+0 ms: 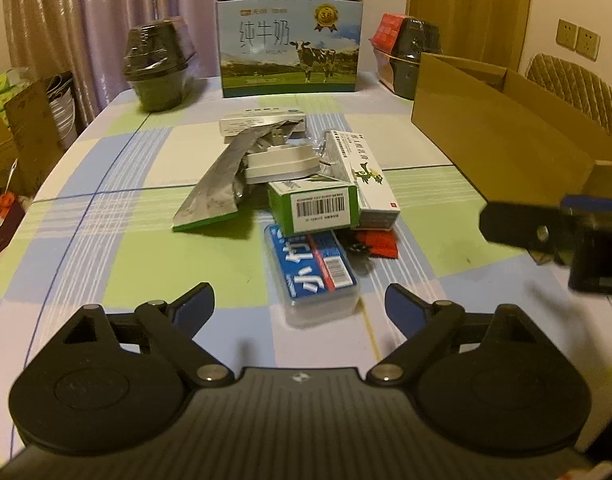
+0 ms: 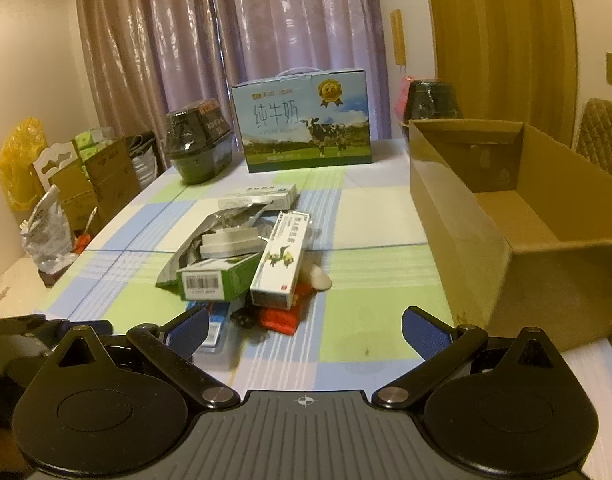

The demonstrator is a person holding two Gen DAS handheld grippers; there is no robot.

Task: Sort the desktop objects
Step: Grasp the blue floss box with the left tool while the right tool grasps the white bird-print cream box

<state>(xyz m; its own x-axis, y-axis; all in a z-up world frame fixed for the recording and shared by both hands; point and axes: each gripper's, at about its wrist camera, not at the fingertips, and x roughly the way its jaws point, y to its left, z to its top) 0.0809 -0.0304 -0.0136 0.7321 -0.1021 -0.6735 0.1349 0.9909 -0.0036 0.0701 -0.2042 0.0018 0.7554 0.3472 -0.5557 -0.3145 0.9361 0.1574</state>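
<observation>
A heap of small items lies mid-table: a green box with a barcode [image 1: 318,204] [image 2: 216,276], a long white medicine box [image 1: 362,172] [image 2: 280,260], a silver foil pouch [image 1: 218,184] [image 2: 222,220], a white flat case [image 1: 280,164] [image 2: 230,242], a blue-labelled clear case [image 1: 314,272] [image 2: 210,332] and a red item [image 1: 380,242] [image 2: 280,318]. My left gripper [image 1: 300,306] is open just short of the blue case. My right gripper [image 2: 306,332] is open near the heap's front edge, holding nothing. An open cardboard box [image 1: 498,132] [image 2: 518,216] stands at the right.
A milk carton with a cow picture [image 1: 290,52] [image 2: 306,120] stands at the back, flanked by dark wrapped tubs [image 1: 158,68] [image 2: 198,144] [image 2: 432,98]. Cardboard boxes [image 2: 106,176] crowd the floor at the left. A padded chair [image 2: 604,136] is behind the open box.
</observation>
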